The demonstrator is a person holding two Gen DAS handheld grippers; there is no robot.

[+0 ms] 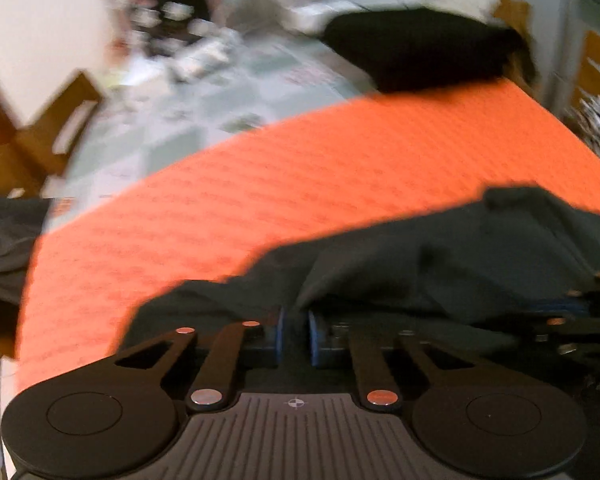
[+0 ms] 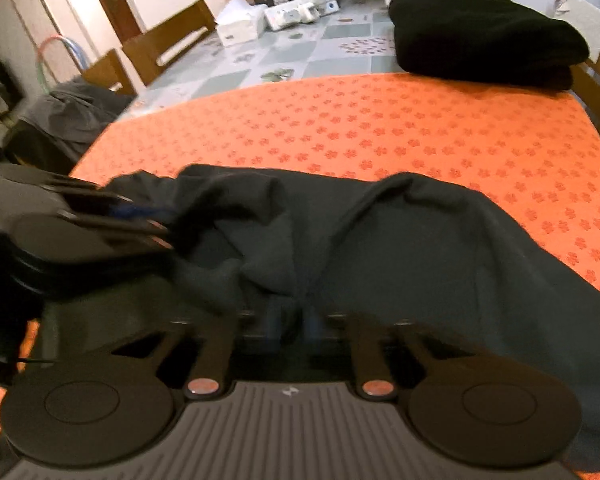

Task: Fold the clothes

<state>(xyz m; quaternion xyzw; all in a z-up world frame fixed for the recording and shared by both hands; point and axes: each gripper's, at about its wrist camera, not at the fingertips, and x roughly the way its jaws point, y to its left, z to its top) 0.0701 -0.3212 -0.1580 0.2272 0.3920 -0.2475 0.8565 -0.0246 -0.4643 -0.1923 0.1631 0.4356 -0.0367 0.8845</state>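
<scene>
Now my left gripper point(image 1: 296, 334) and right gripper point(image 2: 291, 326) both pinch the dark garment point(image 2: 400, 248) over the orange cloth point(image 2: 380, 128).

We look out low from each gripper along its fingers, close over the orange patterned cloth point(image 2: 380, 136) and facing the far end of the table. Our left wrist view is blurred; the right is sharper. Both share the dark grey garment point(image 1: 420, 276) just ahead, the folded black pile point(image 2: 484, 36) and the checked tablecloth point(image 1: 228, 92) beyond.
</scene>
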